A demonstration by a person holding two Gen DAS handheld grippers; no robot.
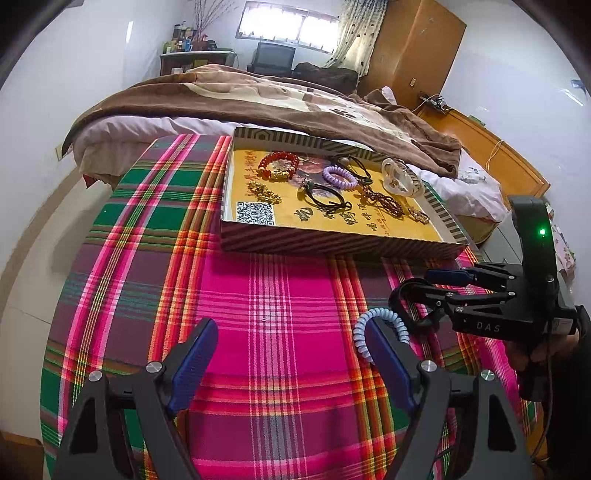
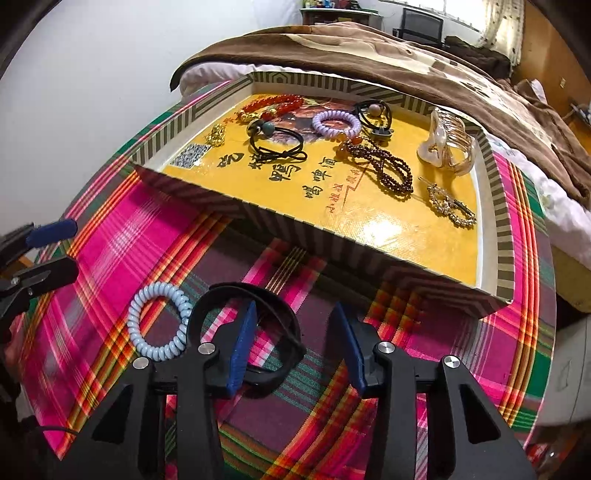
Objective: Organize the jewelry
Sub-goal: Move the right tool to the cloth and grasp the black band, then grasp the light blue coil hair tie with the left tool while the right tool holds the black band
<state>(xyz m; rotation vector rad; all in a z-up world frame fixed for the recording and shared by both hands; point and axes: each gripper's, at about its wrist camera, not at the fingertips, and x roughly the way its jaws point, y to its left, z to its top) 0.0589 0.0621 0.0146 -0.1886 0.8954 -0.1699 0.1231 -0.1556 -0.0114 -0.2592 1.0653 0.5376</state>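
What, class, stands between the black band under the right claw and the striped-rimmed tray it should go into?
Only the tray's near striped wall, which the black band must be lifted over. The plaid cloth between them is bare. The pale blue spiral hair tie lies to the left, off that path.

The right gripper [image 2: 291,343] is reaching over a black band [image 2: 275,373], jaws apart around its rim. A blue coil tie [image 2: 157,321] is lying beside it, before the tray [image 2: 280,230].

Home bedroom: bed [image 1: 258,99] with brown blanket [image 1: 406,129], wardrobe [image 1: 417,48], curtained window [image 1: 288,26].
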